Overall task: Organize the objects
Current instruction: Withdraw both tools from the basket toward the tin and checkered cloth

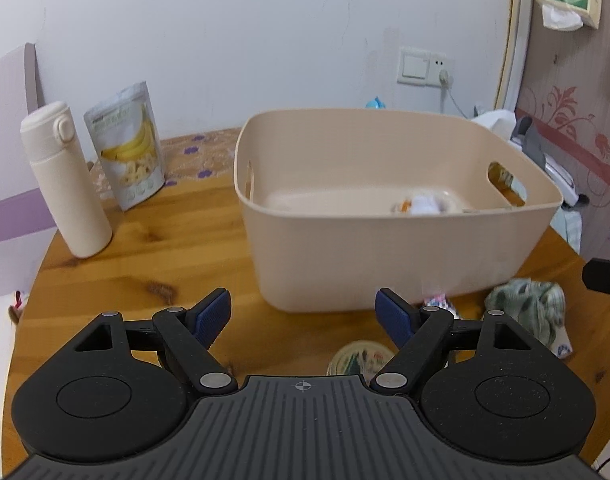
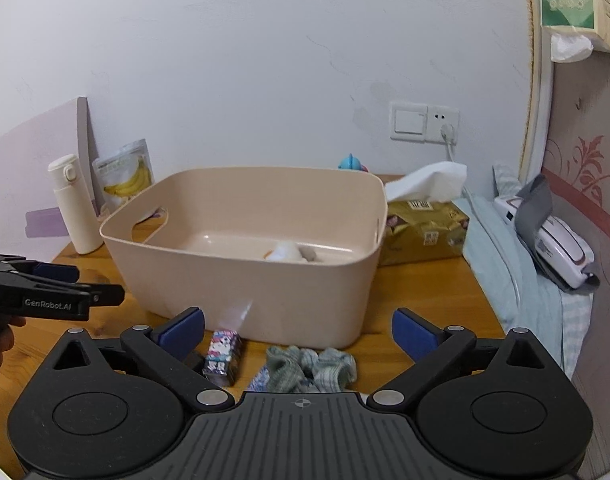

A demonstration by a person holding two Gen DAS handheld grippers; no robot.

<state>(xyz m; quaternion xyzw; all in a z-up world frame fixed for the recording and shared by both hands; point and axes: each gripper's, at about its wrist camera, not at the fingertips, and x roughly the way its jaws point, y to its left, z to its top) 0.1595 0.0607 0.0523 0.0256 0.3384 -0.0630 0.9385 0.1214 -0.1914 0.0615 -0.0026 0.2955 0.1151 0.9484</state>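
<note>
Your ribbed blue-padded right gripper (image 2: 298, 330) and left gripper (image 1: 303, 312), both wide, empty, before crumpled green knit sock (image 2: 309, 368) and smooth beige plastic tub (image 2: 245, 280) mid-frame.

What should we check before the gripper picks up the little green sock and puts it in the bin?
1. Right gripper open and holding nothing: ok.
2. Left gripper open and holding nothing: ok.
3. Green sock lying free on the table, right in front of the right gripper: ok.
4. Small cartoon box lying beside the sock, apart from it: ok.
5. Room in the beige bin: ok, only a small white thing lies inside.
6. What that white thing is: cannot tell, too blurred.
</note>
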